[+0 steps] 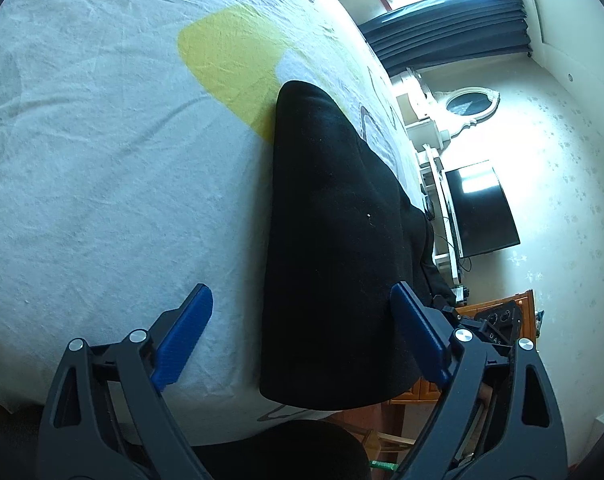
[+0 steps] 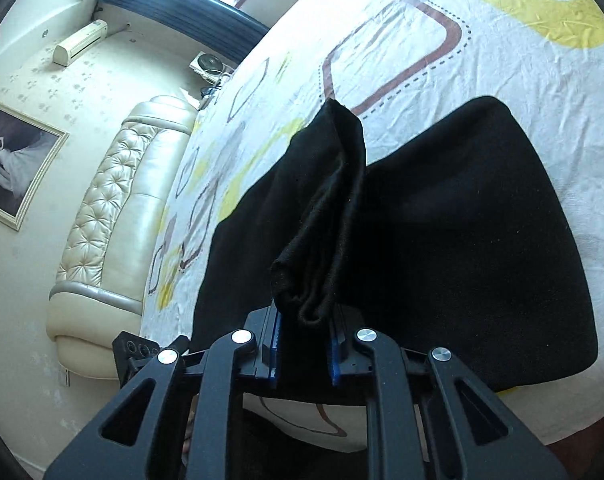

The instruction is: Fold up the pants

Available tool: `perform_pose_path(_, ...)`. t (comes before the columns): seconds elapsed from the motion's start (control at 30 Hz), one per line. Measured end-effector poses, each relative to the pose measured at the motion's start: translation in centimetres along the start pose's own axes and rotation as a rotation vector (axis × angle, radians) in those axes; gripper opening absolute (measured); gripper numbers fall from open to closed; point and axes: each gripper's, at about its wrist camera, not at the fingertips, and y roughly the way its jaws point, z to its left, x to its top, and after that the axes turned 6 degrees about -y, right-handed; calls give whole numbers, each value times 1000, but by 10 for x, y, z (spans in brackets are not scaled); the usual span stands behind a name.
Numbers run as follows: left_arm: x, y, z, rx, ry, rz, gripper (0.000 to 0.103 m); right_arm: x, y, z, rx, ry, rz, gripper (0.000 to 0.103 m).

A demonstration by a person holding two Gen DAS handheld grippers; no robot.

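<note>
With the black knit pants [image 1: 334, 240] lying on the patterned white bedsheet [image 1: 101, 160], the right gripper [image 2: 305, 340] pinches a bunched end, seemingly a hem, so the wide-open, empty left gripper [image 1: 302, 340] should clamp the near edge before both lift together.

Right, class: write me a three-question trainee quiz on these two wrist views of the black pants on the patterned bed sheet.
1. True or false: the right gripper is clamped on a bunched piece of the black fabric pants.
2. Which describes the left gripper? A) shut on the pants B) open, blue pads apart either side of the pants' end C) holding the sheet
3. Fill in: the pants lie on a white patterned bed sheet with a ____ patch beside them.

Key: 1 true; 2 B; 3 yellow.
</note>
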Motion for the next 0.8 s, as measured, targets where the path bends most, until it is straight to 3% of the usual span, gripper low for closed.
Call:
perform_pose_path(0.17, -2, 8, -13, -18, 15, 34, 90, 1, -32, -7, -8, 7, -53, 17)
perform_pose_path(0.4, -5, 24, -27, -16, 43, 69, 90, -13, -63, -55, -80, 89, -81, 17)
perform_pose_path(0.57, -11, 36, -29, 10, 50, 91, 90, -20, -62, -83, -54, 142, -69, 17)
perform_pose_path(0.8, -12, 39, -25, 14, 37, 96, 90, -21, -59, -87, -16, 157, -63, 17)
